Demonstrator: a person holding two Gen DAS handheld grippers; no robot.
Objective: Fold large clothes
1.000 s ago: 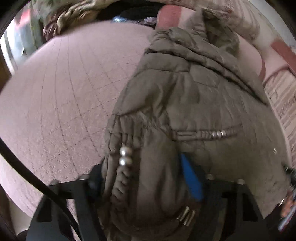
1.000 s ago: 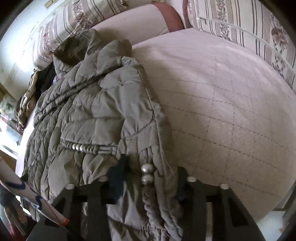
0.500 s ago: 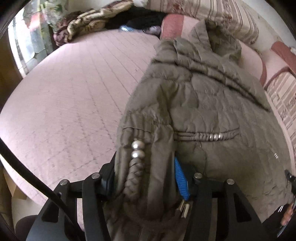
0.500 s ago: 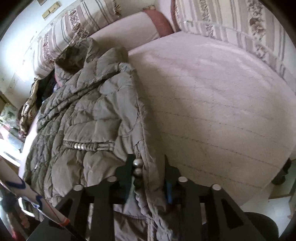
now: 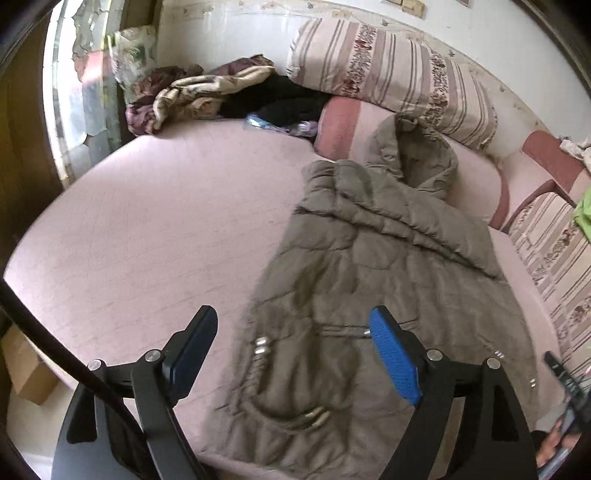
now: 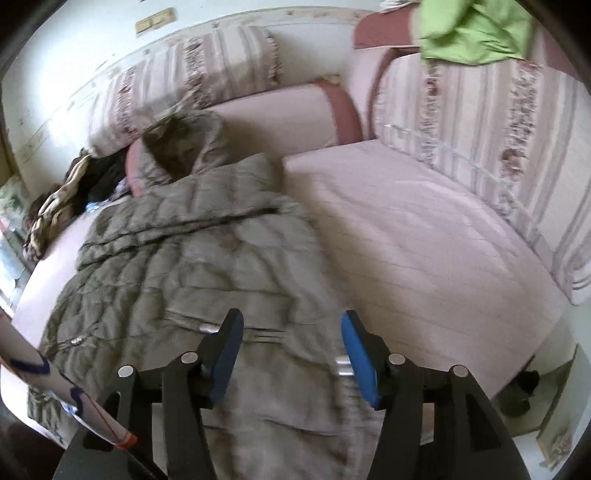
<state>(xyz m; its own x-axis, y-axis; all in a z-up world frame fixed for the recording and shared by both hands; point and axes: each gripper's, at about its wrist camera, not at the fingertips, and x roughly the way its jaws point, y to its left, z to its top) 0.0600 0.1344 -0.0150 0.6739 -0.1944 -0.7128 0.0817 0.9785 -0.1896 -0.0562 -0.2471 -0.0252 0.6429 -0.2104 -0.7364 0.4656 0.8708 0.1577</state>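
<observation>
An olive quilted hooded jacket (image 5: 376, 280) lies lengthwise on the pink bed, hood (image 5: 417, 158) toward the pillows, sides folded in. In the right wrist view the same jacket (image 6: 184, 266) fills the left half. My left gripper (image 5: 291, 325) hovers above the jacket's lower hem, its jaws opening, with nothing between the blue pads. My right gripper (image 6: 291, 325) hangs over the hem's other edge, jaws also opening, holding nothing. The jacket rests flat below both.
Striped pillows (image 5: 391, 74) line the far side of the pink mattress (image 5: 147, 229). A heap of other clothes (image 5: 207, 92) lies at the back left. A green garment (image 6: 469, 29) drapes over the headboard. A cardboard box (image 5: 26, 373) stands on the floor.
Both grippers let go of the jacket's hem, opened and rose away from it. The jacket has dropped flat onto the bed.
</observation>
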